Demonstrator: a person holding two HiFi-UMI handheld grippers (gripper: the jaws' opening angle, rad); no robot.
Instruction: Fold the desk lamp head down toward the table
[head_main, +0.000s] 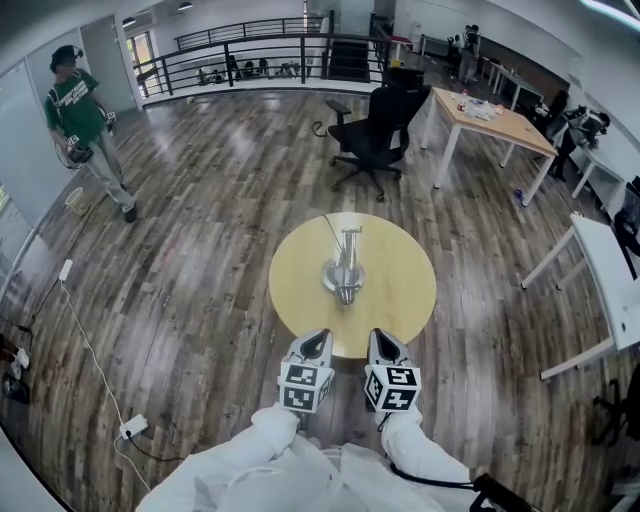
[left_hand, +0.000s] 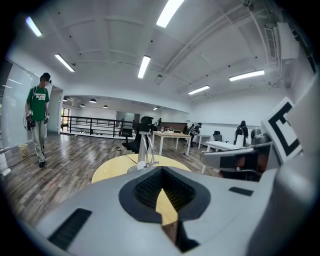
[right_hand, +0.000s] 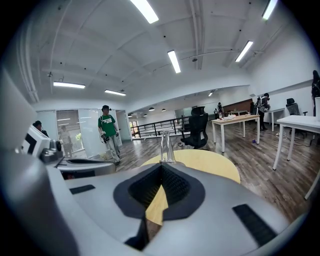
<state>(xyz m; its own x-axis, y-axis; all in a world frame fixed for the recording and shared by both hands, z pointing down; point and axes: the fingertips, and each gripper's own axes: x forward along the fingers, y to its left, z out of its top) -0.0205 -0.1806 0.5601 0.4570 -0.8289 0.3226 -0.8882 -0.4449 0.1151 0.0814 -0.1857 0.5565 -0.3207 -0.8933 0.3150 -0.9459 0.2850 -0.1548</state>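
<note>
A silver desk lamp stands in the middle of a round yellow table, its arm upright. My left gripper and right gripper hover side by side at the table's near edge, short of the lamp and touching nothing. Both are shut with nothing held. In the left gripper view the lamp rises just beyond the closed gripper, slightly left of it. The right gripper view shows the lamp straight ahead past the closed gripper, on the table.
A black office chair stands beyond the table, and a wooden desk lies at the back right. White desks line the right side. A person in a green shirt stands far left. A cable and power strip lie on the floor at left.
</note>
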